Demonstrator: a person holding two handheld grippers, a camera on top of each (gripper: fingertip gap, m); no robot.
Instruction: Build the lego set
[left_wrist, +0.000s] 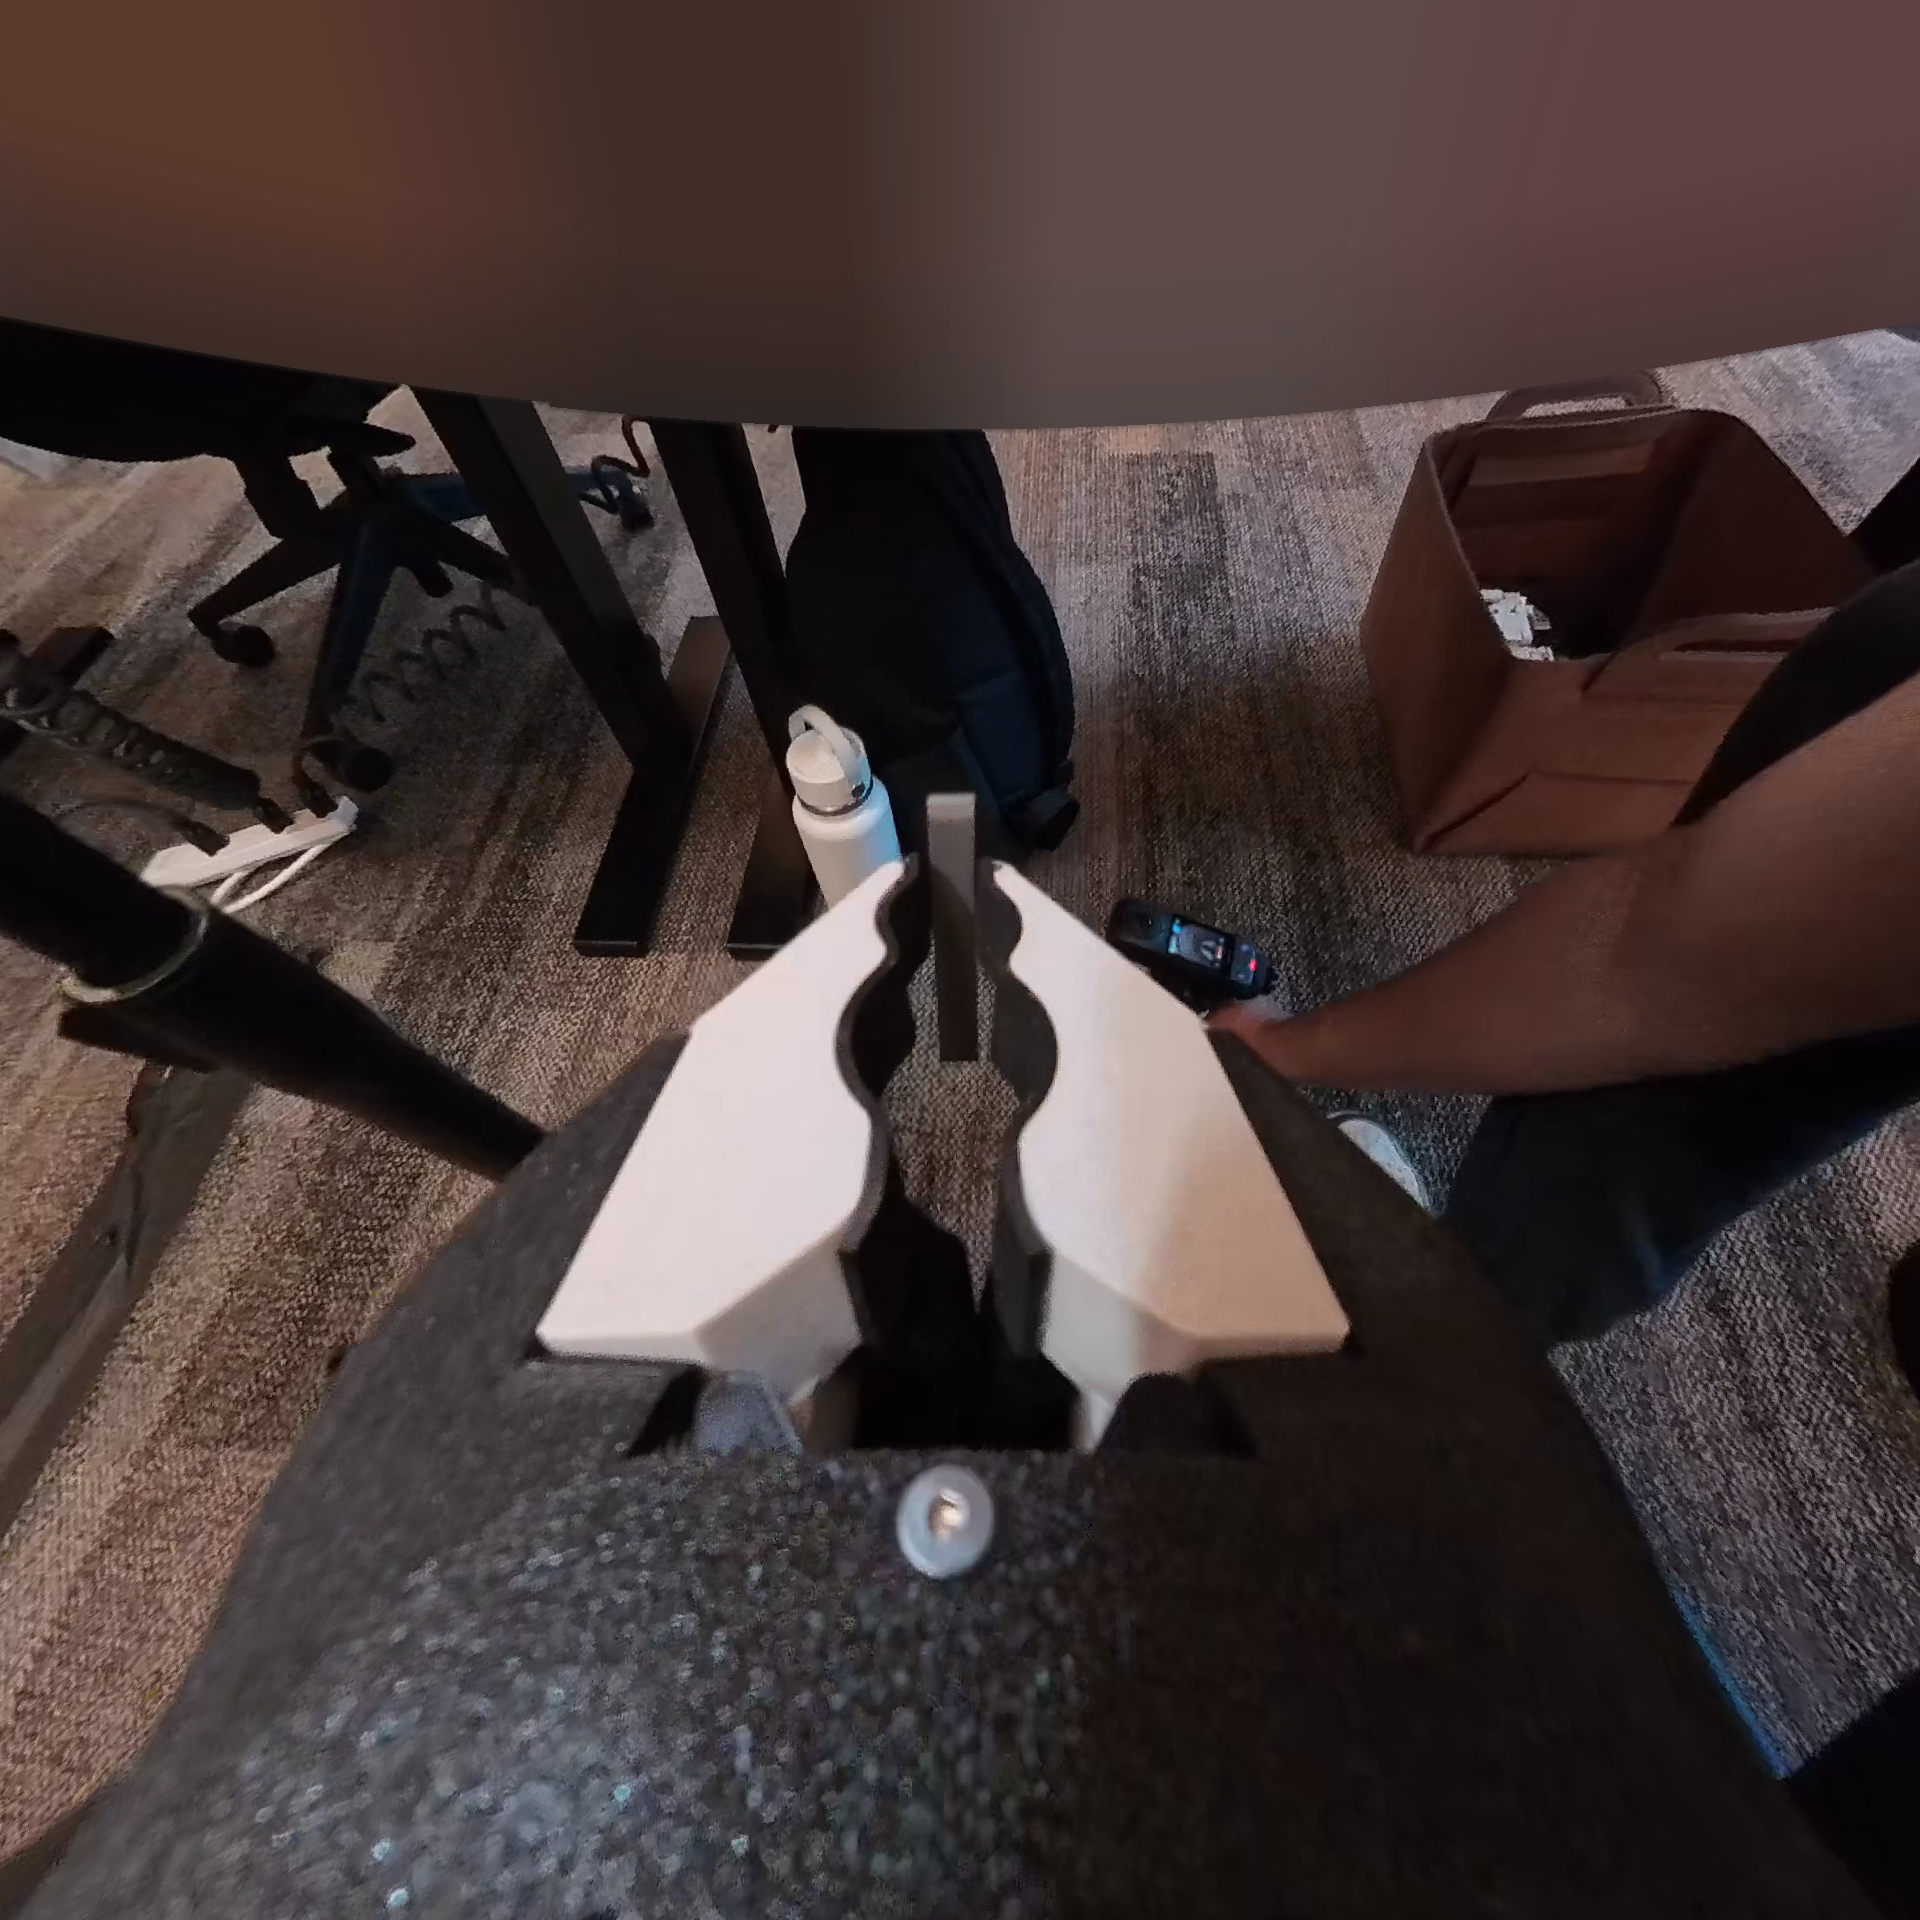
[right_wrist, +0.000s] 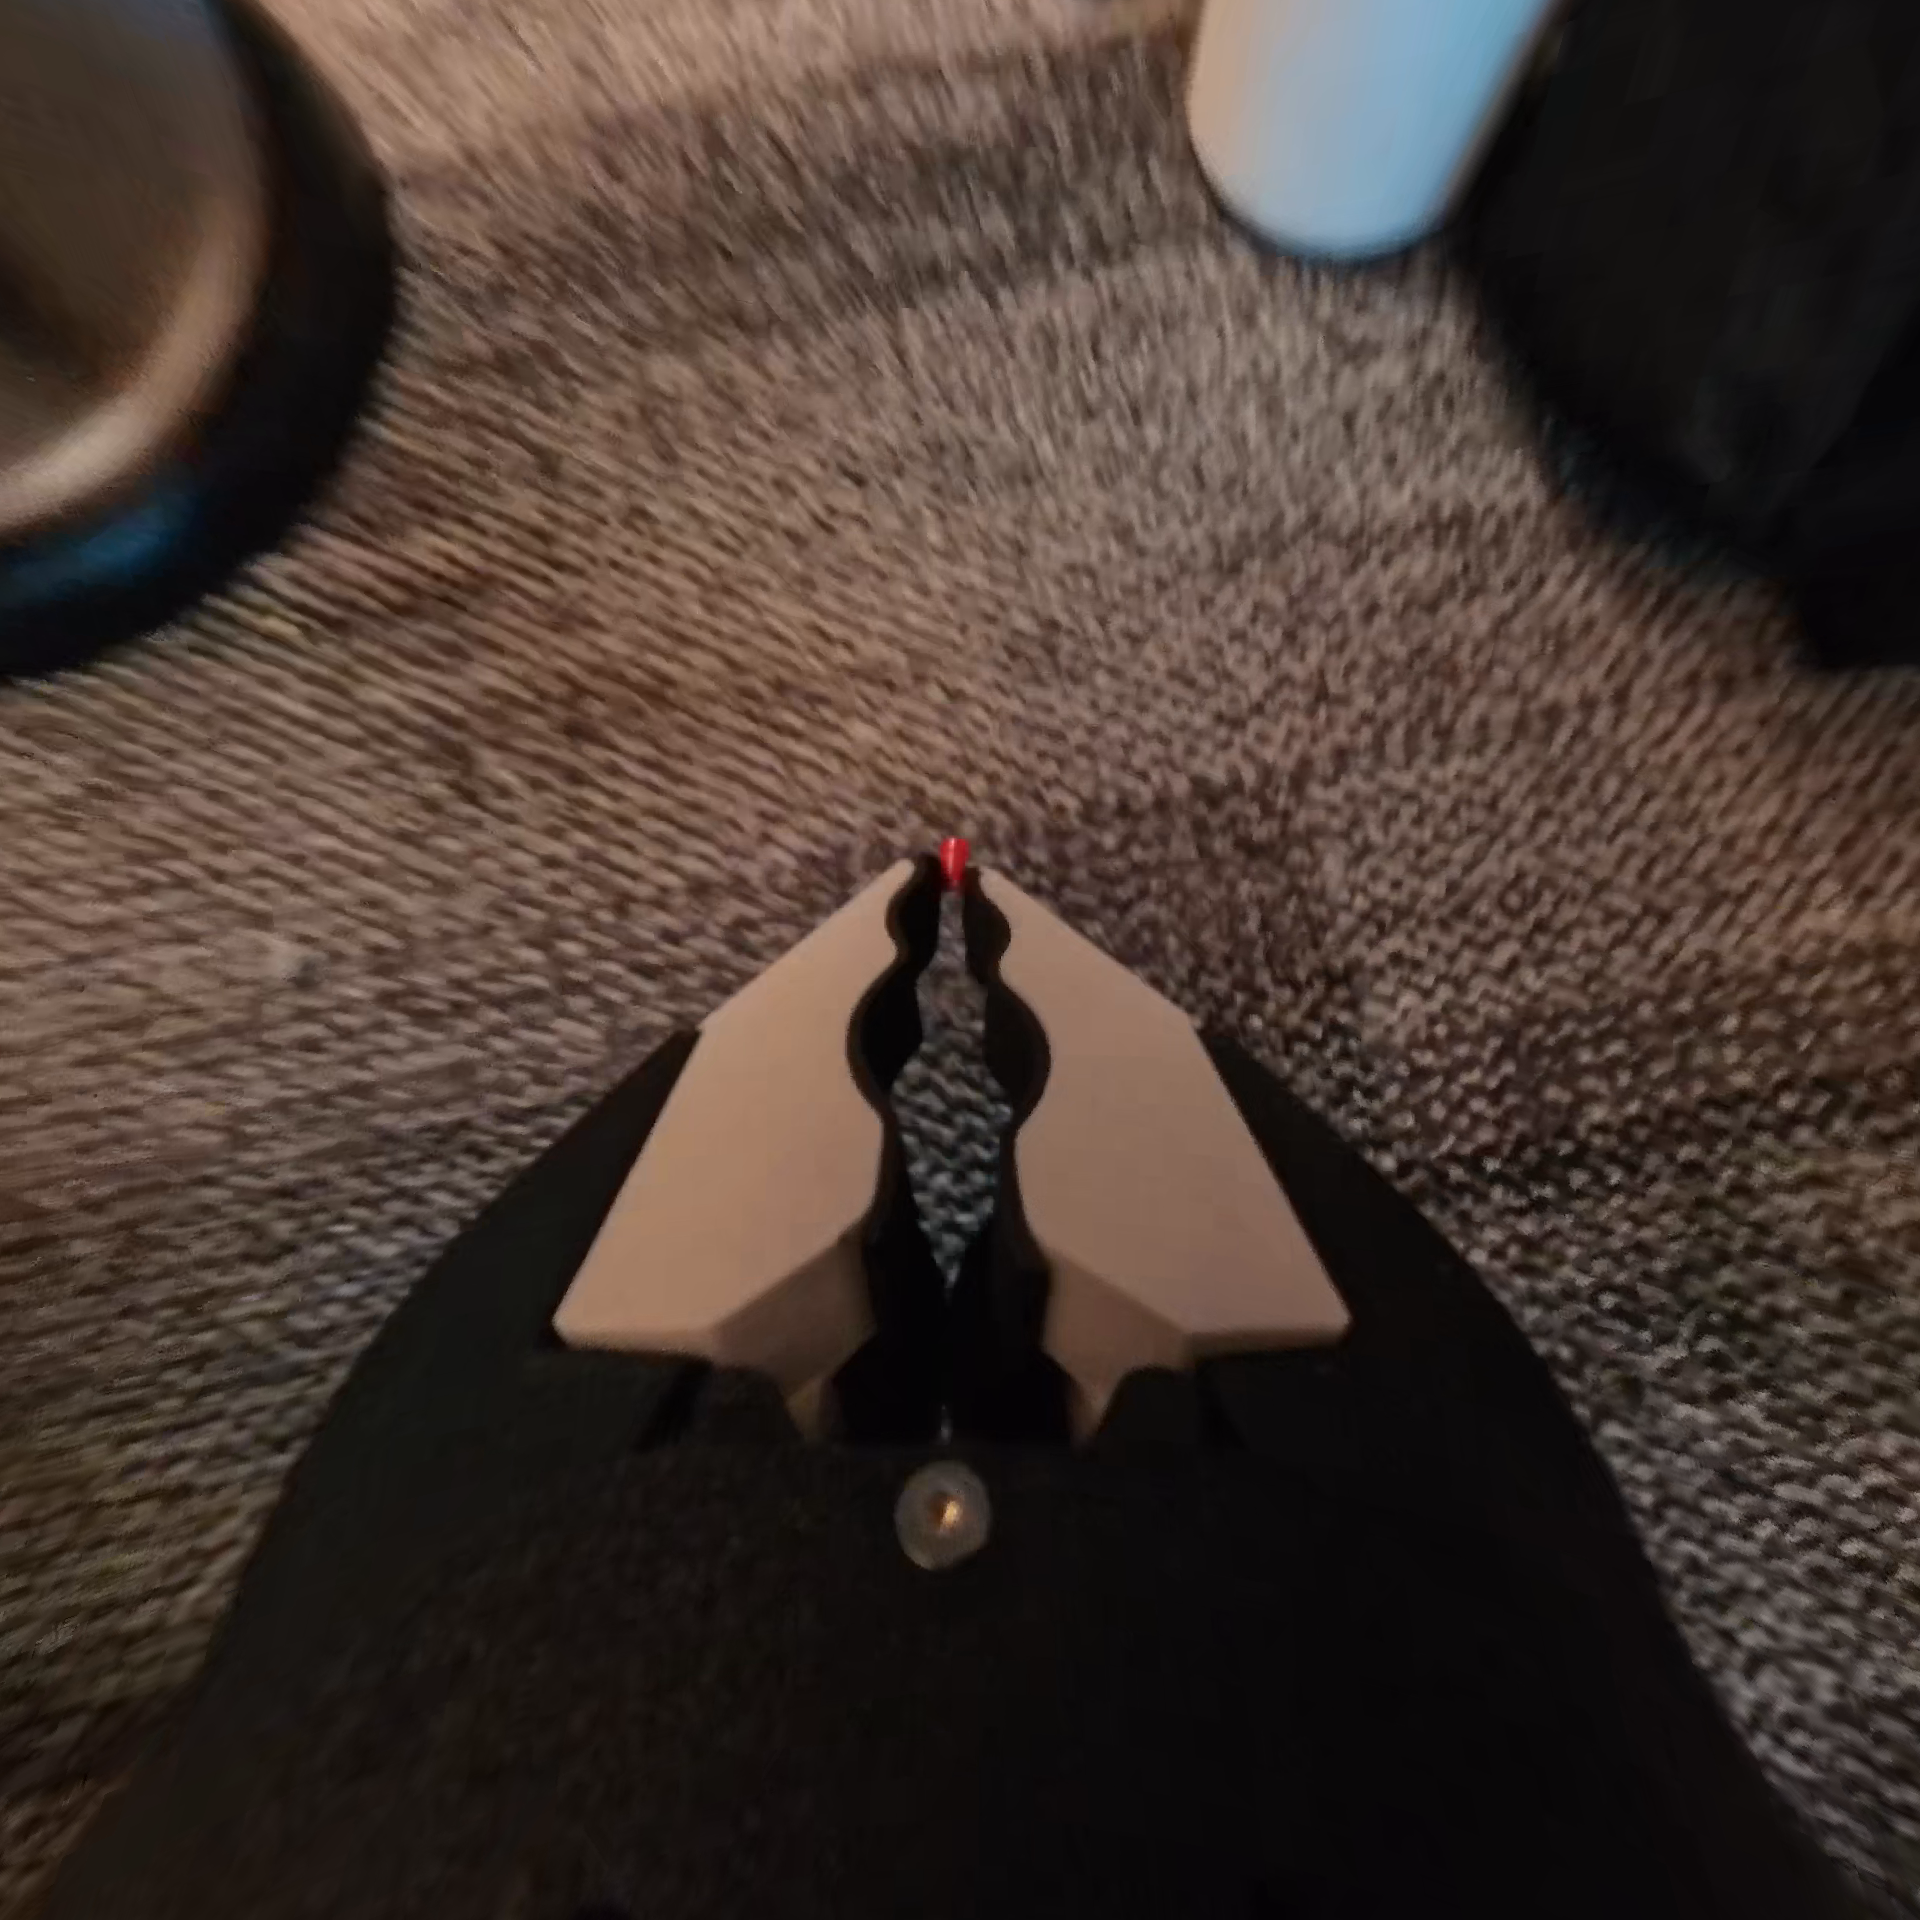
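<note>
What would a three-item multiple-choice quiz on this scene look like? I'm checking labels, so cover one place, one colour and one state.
1. Where does the white bottle stand?
A. on a desk
B. on the carpet by a black desk leg
C. inside the brown box

2. What colour is the small piece at the right gripper's tips?
A. red
B. green
C. yellow

3. How is the left gripper?
A. wide open and empty
B. shut on a thin grey piece
C. out of view

Answers:
1 B: the bottle sits on the carpet against the desk leg.
2 A: a red tip pokes out between the fingertips.
3 B: the grey piece stands pinched between its tips.
</note>
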